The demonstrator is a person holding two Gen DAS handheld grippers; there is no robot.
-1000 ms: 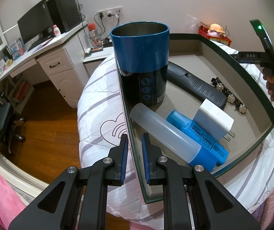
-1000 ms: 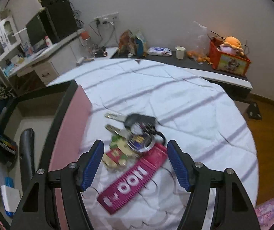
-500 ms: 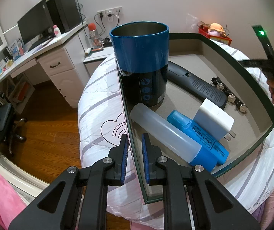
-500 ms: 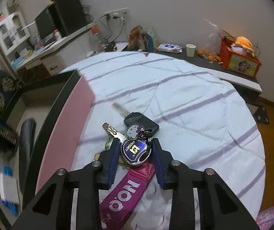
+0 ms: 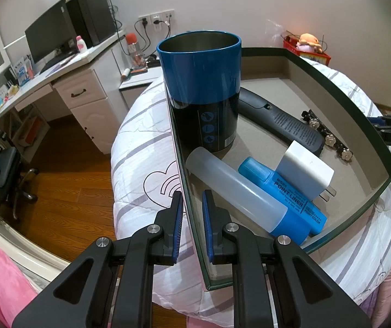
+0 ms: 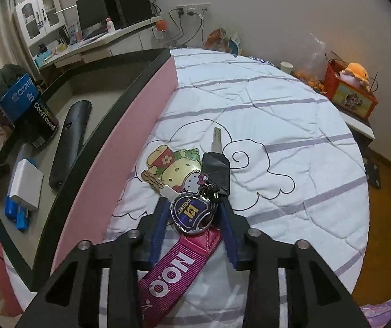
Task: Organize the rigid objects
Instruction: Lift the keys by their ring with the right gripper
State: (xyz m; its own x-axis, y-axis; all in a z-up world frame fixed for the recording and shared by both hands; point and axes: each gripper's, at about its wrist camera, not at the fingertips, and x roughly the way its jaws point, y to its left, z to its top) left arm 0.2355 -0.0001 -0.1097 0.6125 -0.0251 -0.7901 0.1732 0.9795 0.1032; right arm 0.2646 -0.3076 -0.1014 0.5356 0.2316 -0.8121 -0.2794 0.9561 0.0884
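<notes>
We see a bedroom with a pale wall (image 5: 222,2) and a wood floor (image 5: 67,191). A white desk (image 5: 67,82) with drawers stands along the left side, carrying a dark monitor (image 5: 49,38) and a black speaker (image 5: 91,16). Sockets (image 5: 155,17) on the wall have cables plugged in. A white glass-door cabinet (image 6: 39,19) rises beside the desk. A chair (image 5: 1,175) with a leopard-print cover sits at far left. The bed (image 6: 277,142) wears a white quilt with purple stripes. A low shelf (image 6: 356,121) along the wall holds a red box (image 6: 351,95) with plush toys.
</notes>
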